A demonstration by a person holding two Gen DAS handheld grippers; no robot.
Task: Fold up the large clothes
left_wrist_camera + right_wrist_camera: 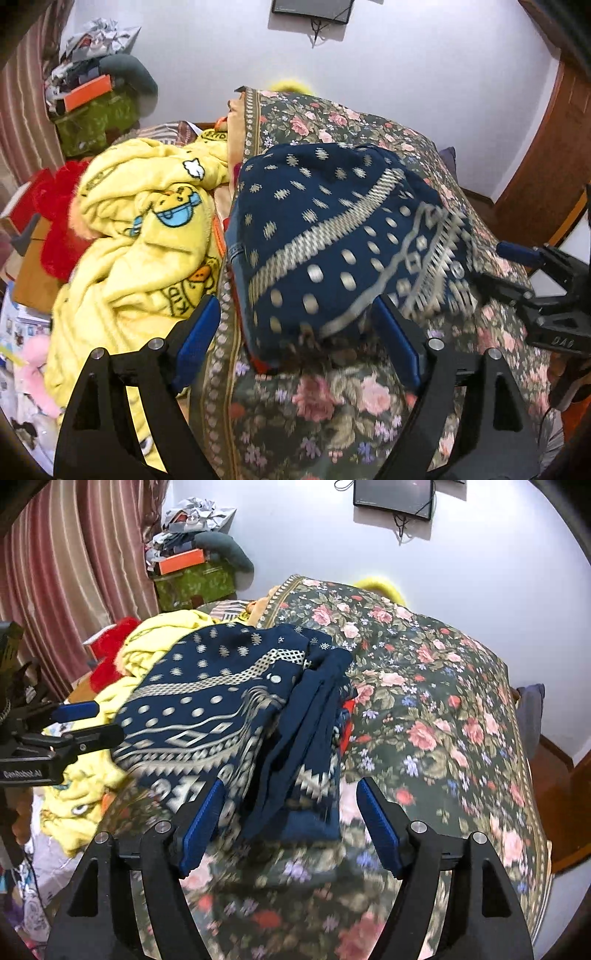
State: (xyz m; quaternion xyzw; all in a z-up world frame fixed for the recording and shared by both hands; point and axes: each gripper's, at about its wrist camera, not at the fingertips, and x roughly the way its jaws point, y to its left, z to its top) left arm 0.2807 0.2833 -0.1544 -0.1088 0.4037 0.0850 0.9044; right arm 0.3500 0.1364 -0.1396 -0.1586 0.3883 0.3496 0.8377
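A: Left wrist view?
B: Left gripper [299, 341] gapes wide, gripping nothing; the folded navy garment [332, 236] lies on the floral bedspread [332, 406], centre. Yellow blanket [140, 240] at nine o'clock.

A: Right wrist view?
B: Right gripper [291, 830] spread, empty. An orange box [181, 562] tops the green box [195, 583] at eleven o'clock.

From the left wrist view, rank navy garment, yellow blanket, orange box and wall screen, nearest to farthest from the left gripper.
1. Navy garment, just ahead of the left gripper.
2. Yellow blanket, left.
3. Orange box, far left.
4. Wall screen, top.
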